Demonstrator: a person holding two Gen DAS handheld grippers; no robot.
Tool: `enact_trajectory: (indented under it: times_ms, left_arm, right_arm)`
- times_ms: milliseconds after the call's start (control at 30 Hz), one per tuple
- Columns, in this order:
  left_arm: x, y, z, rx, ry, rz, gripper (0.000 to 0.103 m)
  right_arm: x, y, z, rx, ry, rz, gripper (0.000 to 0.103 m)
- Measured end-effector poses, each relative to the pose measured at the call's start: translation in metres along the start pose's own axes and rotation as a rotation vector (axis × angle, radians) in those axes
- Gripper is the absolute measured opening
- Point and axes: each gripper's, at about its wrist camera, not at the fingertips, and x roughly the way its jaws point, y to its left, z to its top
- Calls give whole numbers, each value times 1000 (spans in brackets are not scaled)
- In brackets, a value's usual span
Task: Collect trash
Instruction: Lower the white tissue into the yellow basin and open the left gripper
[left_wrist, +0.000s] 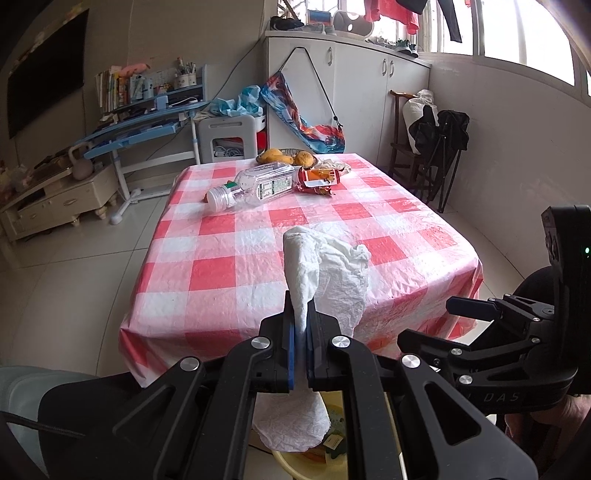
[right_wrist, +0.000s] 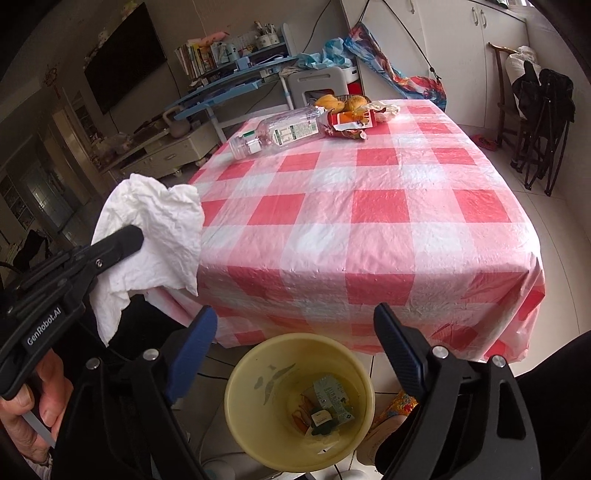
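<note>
Left hand-held gripper (left_wrist: 300, 325) clenches crumpled tissue (left_wrist: 325, 266) (right hand-held gripper (right_wrist: 295, 332) released) above yellow bin (right_wrist: 236, 384).

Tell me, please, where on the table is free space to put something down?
The tablecloth is bare over its whole near half and along the right edge. It is crowded only at the far end: the plastic bottle, the snack wrapper and the fruit plate lie close together there.

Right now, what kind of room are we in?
Probably a home living and dining room: a table under a checked cloth, a television on the wall, and a child's study desk with books.
</note>
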Motion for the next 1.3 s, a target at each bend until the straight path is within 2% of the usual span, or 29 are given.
enact_trajectory:
  times_ms: [167,333,400,533,567,767,1033,1300]
  left_arm:
    - [4,-6,-4,31,42,-27,6]
    - [18,-26,-17,135,145,-83,8]
    - [21,-35,-23,182,177,-100,16]
    - [17,-42,-24,215,154,-73,54]
    - [15,-42,-22,211,138,-60,60]
    - [9,-29,-14,161,98,-19,69]
    - [1,-23,-8,130,45,10,75]
    - [-2,-12,-5,63,47,-63,77]
  right_arm:
    - [-8,-10,2,49,-49,-17,84]
    - [-9,-17,4,94,-66,-25,85]
    - [-9,-19,4,106,-68,-29,87]
    - [-10,-22,5,119,-73,-31,87]
    - [-10,-23,4,121,-74,-31,88]
    - [-10,-25,4,122,-75,-32,88]
    - [-8,-24,3,110,-69,-37,88]
    - [-7,-22,3,104,-68,-40,88]
